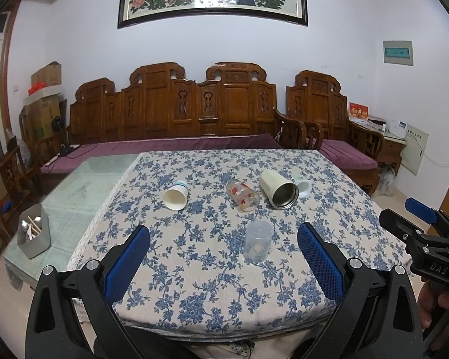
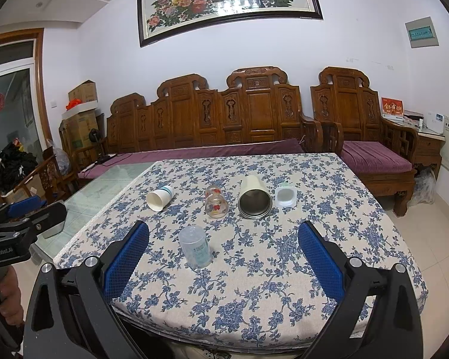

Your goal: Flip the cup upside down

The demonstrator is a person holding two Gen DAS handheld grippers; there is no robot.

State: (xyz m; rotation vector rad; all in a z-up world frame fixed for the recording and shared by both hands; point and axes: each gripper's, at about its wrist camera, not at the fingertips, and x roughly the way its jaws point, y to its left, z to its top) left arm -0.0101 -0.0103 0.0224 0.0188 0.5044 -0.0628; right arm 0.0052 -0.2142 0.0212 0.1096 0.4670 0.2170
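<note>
A clear plastic cup point(image 1: 258, 241) point(image 2: 195, 250) stands mouth down on the surface point(image 1: 212, 299) point(image 2: 254, 293), which wears a blue-flowered cloth. It is the nearest thing to both grippers and touches neither.

Beyond the clear cup, four other vessels lie on their sides in a row. To the far left of it is a white paper cup point(image 1: 176, 196) point(image 2: 160, 198), its mouth facing the cameras. Just behind the clear cup lies a glass point(image 1: 244, 195) point(image 2: 215, 202) with red flowers. Right of the glass is a cream steel tumbler point(image 1: 279, 189) point(image 2: 253, 197), and just beside that, a small white pot point(image 1: 302, 186) point(image 2: 285, 196).

The left gripper point(image 1: 223, 243) point(image 2: 22, 212) is spread wide and holds nothing; the clear cup sits between its blue pads, ahead of them. The right gripper point(image 2: 223, 243) point(image 1: 420, 211) is also spread wide and empty, with the clear cup nearer its left pad.

Left of the clear cup, off the cloth, a grey box point(image 1: 34, 234) of utensils rests on the glass top.
</note>
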